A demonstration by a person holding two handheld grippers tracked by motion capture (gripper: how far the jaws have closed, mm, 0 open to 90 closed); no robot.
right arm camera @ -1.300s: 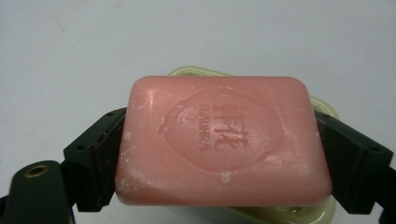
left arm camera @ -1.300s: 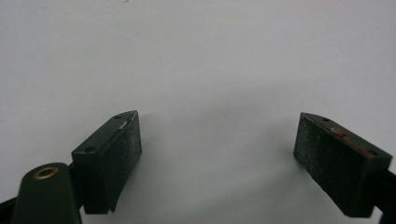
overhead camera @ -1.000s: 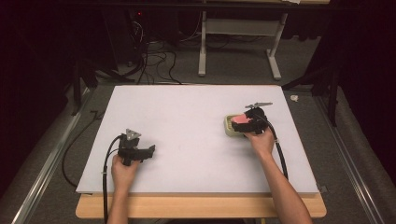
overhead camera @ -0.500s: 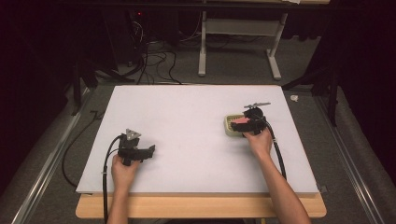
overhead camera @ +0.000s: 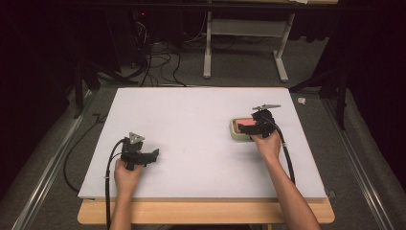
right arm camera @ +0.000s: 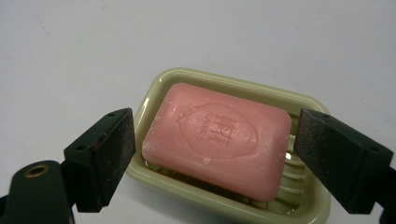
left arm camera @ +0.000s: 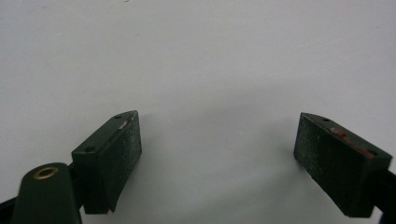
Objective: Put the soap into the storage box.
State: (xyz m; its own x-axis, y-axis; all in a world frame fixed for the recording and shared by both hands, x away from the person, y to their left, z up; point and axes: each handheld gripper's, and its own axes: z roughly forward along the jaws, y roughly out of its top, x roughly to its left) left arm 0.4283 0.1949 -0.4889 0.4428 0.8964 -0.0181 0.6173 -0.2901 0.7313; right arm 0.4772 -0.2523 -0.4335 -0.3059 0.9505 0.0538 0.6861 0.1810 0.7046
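Note:
A pink bar of soap (right arm camera: 217, 137) with an oval stamp lies in a pale green soap dish (right arm camera: 196, 77) on the white board. In the high view the soap (overhead camera: 245, 122) and dish (overhead camera: 234, 132) sit right of the board's middle. My right gripper (right arm camera: 215, 154) is open, one jaw on either side of the soap and dish, with its pads (right arm camera: 112, 154) not pressing on them. It reaches the dish from the right in the high view (overhead camera: 246, 128). My left gripper (overhead camera: 154, 154) rests near the board's front left, open over bare white surface (left arm camera: 217, 154).
The white board (overhead camera: 191, 115) lies on a wooden table (overhead camera: 206, 213) whose edge shows at the front. Cables (overhead camera: 107, 167) trail from both grippers. Beyond the board stand a white stand's legs (overhead camera: 207, 57) and floor cables. A metal rail (overhead camera: 52, 163) runs along the left.

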